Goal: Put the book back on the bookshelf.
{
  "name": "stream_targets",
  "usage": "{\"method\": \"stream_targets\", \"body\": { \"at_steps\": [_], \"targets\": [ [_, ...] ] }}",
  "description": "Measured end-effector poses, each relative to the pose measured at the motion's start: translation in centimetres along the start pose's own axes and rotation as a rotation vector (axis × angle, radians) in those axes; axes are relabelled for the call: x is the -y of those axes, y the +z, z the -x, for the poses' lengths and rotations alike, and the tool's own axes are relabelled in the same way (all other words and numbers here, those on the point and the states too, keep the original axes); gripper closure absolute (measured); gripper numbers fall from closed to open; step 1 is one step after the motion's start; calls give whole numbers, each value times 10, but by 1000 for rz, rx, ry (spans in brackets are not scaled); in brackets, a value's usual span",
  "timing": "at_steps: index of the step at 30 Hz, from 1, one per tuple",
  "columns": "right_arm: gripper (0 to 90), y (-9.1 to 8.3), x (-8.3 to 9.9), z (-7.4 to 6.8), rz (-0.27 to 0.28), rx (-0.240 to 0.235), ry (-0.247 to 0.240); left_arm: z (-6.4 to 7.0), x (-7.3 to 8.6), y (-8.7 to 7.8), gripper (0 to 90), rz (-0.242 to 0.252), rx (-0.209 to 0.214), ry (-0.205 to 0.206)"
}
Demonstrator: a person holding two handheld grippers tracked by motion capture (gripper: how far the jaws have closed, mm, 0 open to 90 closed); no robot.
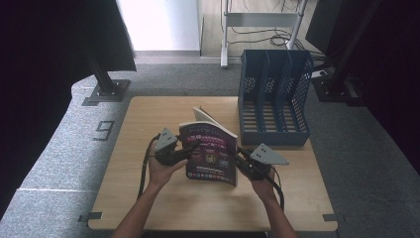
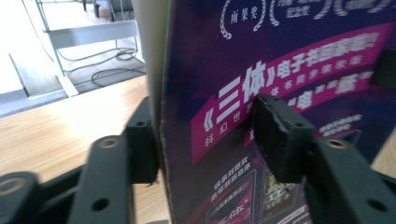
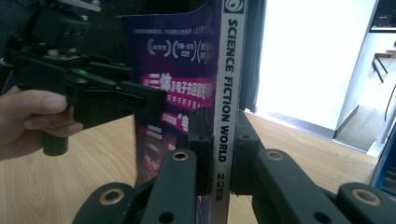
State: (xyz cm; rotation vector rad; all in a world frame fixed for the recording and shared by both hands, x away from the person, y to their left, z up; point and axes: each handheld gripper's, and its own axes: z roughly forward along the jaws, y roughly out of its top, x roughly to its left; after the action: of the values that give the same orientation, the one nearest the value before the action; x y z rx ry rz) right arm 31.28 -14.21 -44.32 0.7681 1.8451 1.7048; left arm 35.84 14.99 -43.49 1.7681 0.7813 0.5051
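**Magazine upright and held, not yet filed**

The left gripper [image 1: 190, 148] has its fingers [image 2: 140, 140] astride the magazine's [image 1: 210, 153] open edge, one behind and one slightly off the cover, so a firm clamp cannot be confirmed. The magazine stands upright mid-worktop [image 1: 148, 198]. The right gripper [image 1: 241, 157] is clenched on its spine. Lifting is done; placing it into the blue file rack [image 1: 275, 94], far right, seemingly remains.

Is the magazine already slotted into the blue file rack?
No, the magazine stands upright on the table in front of the blue file rack, held between the left tool and right tool.
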Motion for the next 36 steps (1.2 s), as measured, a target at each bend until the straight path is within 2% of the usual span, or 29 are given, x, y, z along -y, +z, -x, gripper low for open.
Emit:
{"method": "stream_targets", "body": {
  "at_steps": [5,13,16,19,24,30,36],
  "targets": [
    [811,-1,0,-2,-6,-5,-9,-3,-6,5,325,-1,-10,-10],
    [811,-5,2,-2,3,-11,-9,-9,-15,13,251,-8,-3,-6],
    [811,-6,2,-2,8,-12,-9,-9,-17,17,240,-11,8,-2],
    [811,-8,3,-1,15,-20,-12,-10,-18,20,218,-14,48,-17],
    [811,-9,4,-1,22,-30,-20,-7,-19,21,224,-1,86,-11],
    [809,-8,4,-2,21,-33,-17,-7,-20,19,238,6,98,-28],
    [802,-9,3,-2,23,-36,-31,-6,-19,15,260,18,98,-24]
  ]
}}
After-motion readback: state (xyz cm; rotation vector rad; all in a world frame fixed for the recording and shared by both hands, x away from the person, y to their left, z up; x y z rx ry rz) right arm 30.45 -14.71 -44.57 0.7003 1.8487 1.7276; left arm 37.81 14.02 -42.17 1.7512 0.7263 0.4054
